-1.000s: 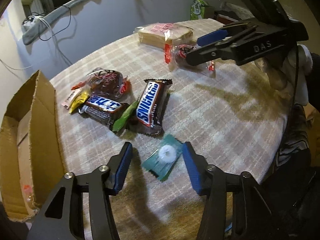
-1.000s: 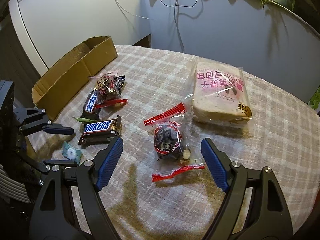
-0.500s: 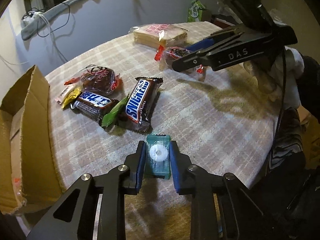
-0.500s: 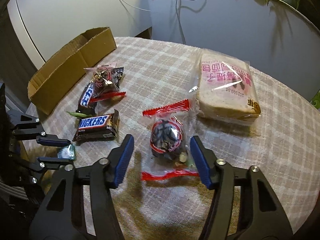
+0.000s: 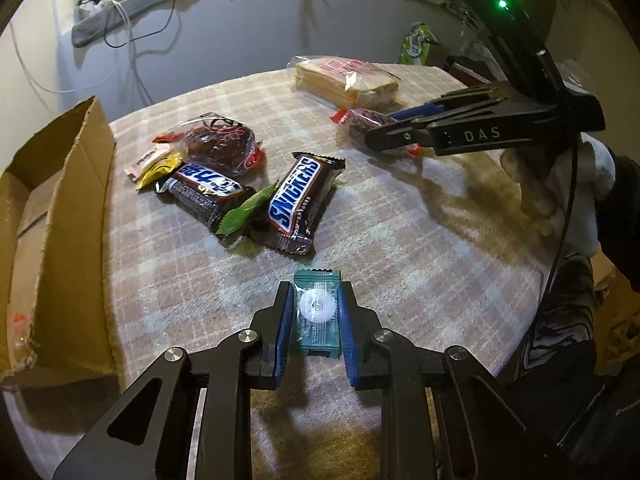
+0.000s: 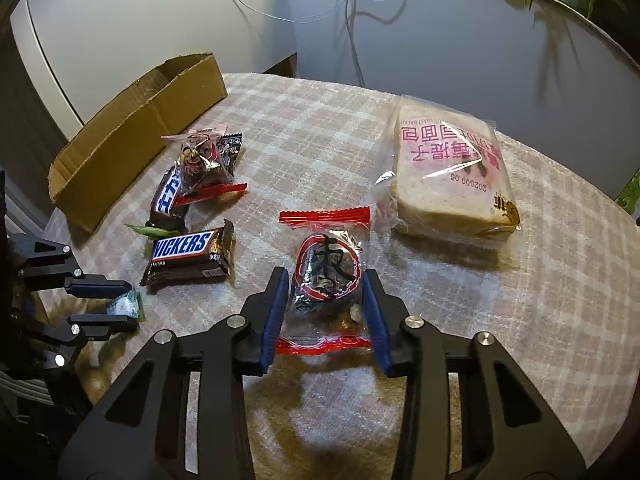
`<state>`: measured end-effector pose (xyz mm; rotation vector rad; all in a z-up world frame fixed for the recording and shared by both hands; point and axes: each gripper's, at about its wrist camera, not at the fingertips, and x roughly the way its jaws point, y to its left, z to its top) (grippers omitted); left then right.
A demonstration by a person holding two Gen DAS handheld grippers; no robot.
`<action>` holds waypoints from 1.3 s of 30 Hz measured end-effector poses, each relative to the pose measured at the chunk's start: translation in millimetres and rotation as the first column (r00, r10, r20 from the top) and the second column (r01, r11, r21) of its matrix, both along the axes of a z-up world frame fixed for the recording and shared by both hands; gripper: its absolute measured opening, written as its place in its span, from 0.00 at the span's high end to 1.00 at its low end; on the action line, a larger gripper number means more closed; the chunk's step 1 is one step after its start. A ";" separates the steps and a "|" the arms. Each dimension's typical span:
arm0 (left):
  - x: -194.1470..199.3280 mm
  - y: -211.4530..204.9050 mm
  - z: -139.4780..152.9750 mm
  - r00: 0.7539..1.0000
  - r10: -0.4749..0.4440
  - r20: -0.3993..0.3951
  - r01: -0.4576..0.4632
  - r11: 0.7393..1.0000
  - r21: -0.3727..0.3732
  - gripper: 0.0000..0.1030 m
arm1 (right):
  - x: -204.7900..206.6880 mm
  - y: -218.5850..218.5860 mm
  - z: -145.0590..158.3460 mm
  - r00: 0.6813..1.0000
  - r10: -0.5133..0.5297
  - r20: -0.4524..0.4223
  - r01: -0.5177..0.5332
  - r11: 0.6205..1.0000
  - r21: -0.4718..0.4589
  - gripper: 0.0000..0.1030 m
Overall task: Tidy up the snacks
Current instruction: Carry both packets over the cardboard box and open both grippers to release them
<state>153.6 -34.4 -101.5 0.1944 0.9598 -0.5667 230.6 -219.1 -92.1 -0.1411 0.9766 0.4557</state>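
Both tools are at the pick-up step. Left tool (image 5: 315, 312) is pinched narrow on the teal mint packet (image 5: 317, 314), blue pads pressed to both sides; whether the packet has left the tabletop (image 5: 400, 240) I cannot tell. Right tool (image 6: 325, 304) brackets the red-sealed date packet (image 6: 326, 276), pads touching or nearly touching the film (firm grip not confirmed).

Judged next: lift both and carry to the cardboard box (image 5: 52, 240), which sits at 9 o'clock in the left view and 10 o'clock in the right view. The mint calls for a short sideways swing over the near box wall. The date packet must cross the loose pile.

Obstacles: Snickers bar (image 5: 302, 202) at 12 o'clock just ahead of the mint; a second chocolate bar (image 5: 206, 192) and green wrapper (image 5: 244, 214) touching it at 11. Bread bag (image 6: 448, 176) at 1 o'clock of the right tool, apart. Tabletop edge is close behind the left tool. The box wall stands tall, so a raised path looks necessary.
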 end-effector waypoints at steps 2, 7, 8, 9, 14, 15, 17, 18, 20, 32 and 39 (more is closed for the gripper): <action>-0.3 1.0 0.2 1.000 0.010 -0.002 -0.010 1.000 -0.007 0.81 | -2.6 -0.3 1.8 1.000 -0.001 0.004 0.001 1.000 0.007 0.65; -1.8 3.1 2.9 1.000 0.024 0.005 -0.024 1.000 -0.019 0.81 | -11.7 -0.1 9.8 1.000 -0.002 0.028 0.002 1.000 0.009 0.65; -2.2 3.9 3.9 0.999 0.031 0.009 -0.031 0.999 -0.020 0.81 | -13.6 0.0 12.1 0.999 -0.004 0.035 0.004 1.000 0.011 0.65; -2.8 5.2 5.3 0.999 0.036 0.011 -0.035 0.999 -0.025 0.81 | -15.3 -0.2 14.4 0.999 -0.006 0.041 0.005 1.000 0.013 0.65; -5.4 14.9 19.0 0.997 0.069 0.040 -0.067 0.996 -0.057 0.81 | -21.9 5.6 32.2 0.997 0.007 0.078 -0.009 1.000 0.022 0.65; -5.9 17.5 21.4 0.996 0.076 0.045 -0.073 0.995 -0.063 0.81 | -23.1 7.9 36.4 0.996 0.012 0.086 -0.015 1.000 0.024 0.65; -5.9 24.3 28.8 0.994 0.094 0.061 -0.089 0.993 -0.078 0.81 | -25.1 13.7 44.6 0.994 0.024 0.102 -0.027 0.999 0.031 0.65; -5.8 28.2 33.0 0.992 0.104 0.071 -0.097 0.991 -0.087 0.81 | -25.9 17.1 47.3 0.994 0.029 0.108 -0.032 0.999 0.033 0.65; -5.0 33.6 39.5 0.989 0.120 0.090 -0.111 0.989 -0.095 0.81 | -27.3 26.3 55.0 0.991 0.044 0.125 -0.050 0.998 0.041 0.65; 6.2 94.4 70.5 0.946 0.270 0.179 -0.249 0.959 -0.132 0.81 | -15.5 113.8 83.5 0.966 0.177 0.187 -0.192 0.979 0.063 0.65; 14.3 128.3 76.7 0.918 0.339 0.205 -0.318 0.939 -0.129 0.81 | 1.0 164.6 86.4 0.954 0.233 0.190 -0.251 0.965 0.074 0.65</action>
